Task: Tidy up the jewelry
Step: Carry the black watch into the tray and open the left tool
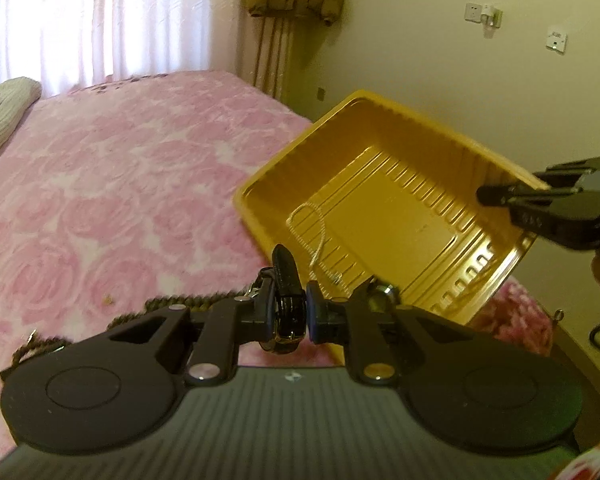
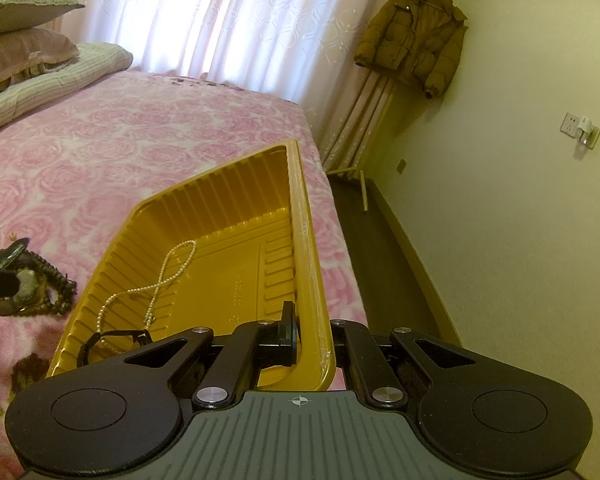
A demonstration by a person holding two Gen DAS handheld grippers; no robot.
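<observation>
The left gripper (image 1: 290, 312) pinches a black watch strap (image 1: 286, 280); the right gripper (image 2: 312, 336) clamps the gold tray (image 2: 220, 200) rim.

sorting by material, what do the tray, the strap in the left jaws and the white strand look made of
Tray: thin moulded plastic, glossy gold, ribbed walls. Watch strap: probably glossy black leather or imitation; bright highlights. White strand: small pearl-like beads, real or fake unclear.

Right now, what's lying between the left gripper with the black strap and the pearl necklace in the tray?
Only the yellow tray's near rim and ribbed floor separate left gripper from pearl necklace, seen in the left wrist view.
</observation>
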